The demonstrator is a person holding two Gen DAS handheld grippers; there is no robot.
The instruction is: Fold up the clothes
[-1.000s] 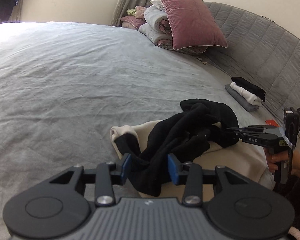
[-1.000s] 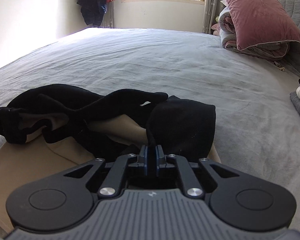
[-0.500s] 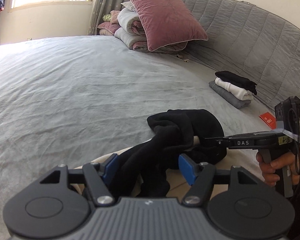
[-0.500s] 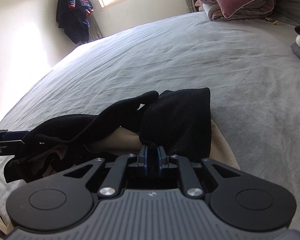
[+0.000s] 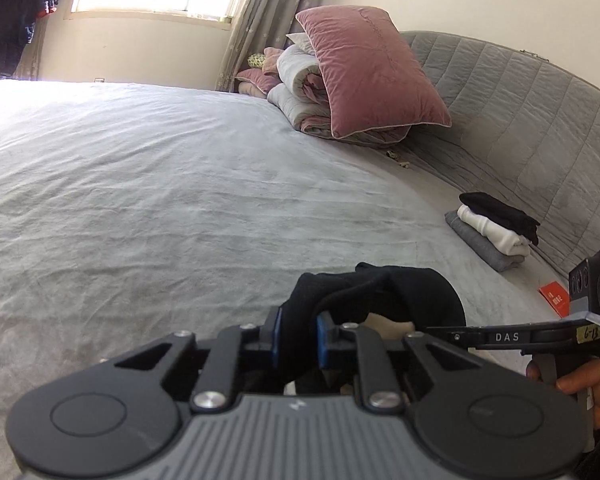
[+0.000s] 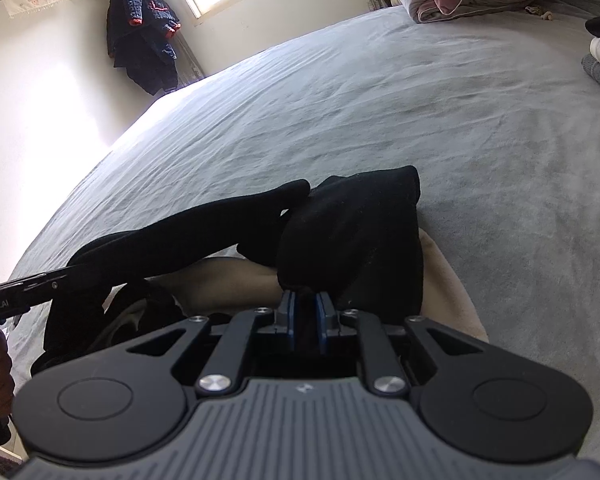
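A black garment (image 5: 384, 292) hangs bunched between both grippers above the near edge of the grey bed (image 5: 180, 208). My left gripper (image 5: 298, 338) is shut on one end of it. My right gripper (image 6: 305, 320) is shut on the other end (image 6: 352, 240); it also shows from the side in the left wrist view (image 5: 440, 334). A beige garment (image 6: 228, 280) lies under the black one on the bed. The left gripper's arm shows at the left edge of the right wrist view (image 6: 24, 296).
A stack of folded clothes (image 5: 496, 232), black on white on grey, lies by the quilted grey headboard (image 5: 520, 140). A pink pillow on rolled bedding (image 5: 364, 84) sits at the far end. A small red card (image 5: 554, 298) lies on the bed. A dark jacket (image 6: 144, 52) hangs by the window.
My left gripper has closed on the black garment, which was loose between its open fingers before. Both grippers have lifted the garment off the beige one and drawn it into a tighter bunch.
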